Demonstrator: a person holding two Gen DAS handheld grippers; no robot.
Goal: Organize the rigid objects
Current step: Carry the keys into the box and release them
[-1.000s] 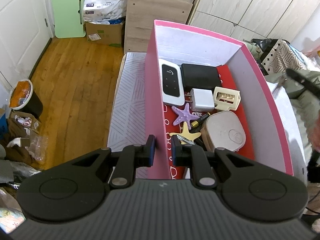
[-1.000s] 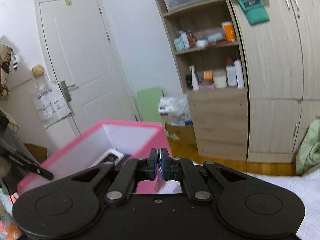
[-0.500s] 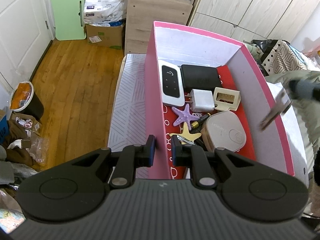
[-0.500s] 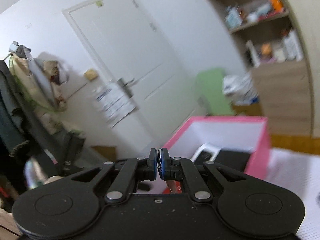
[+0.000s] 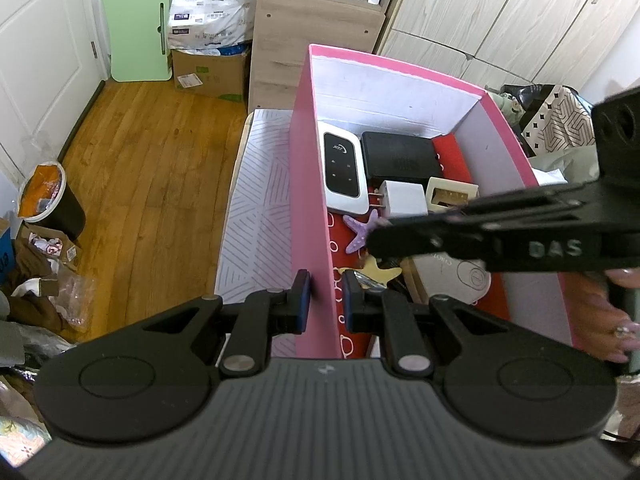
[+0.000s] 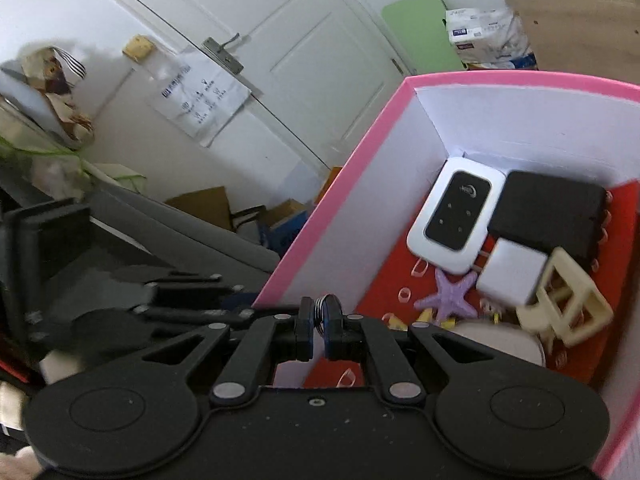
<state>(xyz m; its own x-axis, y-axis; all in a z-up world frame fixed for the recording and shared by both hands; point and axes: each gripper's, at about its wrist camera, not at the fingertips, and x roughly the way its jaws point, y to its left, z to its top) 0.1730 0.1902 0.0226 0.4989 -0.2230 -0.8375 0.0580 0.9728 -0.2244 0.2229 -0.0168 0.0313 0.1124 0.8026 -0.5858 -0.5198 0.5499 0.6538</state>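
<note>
The right gripper (image 6: 319,322) hangs over the near end of the pink box (image 6: 340,184), its jaws closed on a small metal ring (image 6: 320,312) pinched between the blue pads. On the box's red floor, a white pocket router (image 6: 456,216) lies in the far left corner with a black case (image 6: 548,212) beside it. Nearer lie a white charger cube (image 6: 510,276), a cream open frame (image 6: 572,304) and a purple starfish (image 6: 450,294). A white door (image 6: 280,60) stands behind.

In the box (image 5: 308,168), the charger (image 5: 402,199) lies before the router (image 5: 344,168).
</note>
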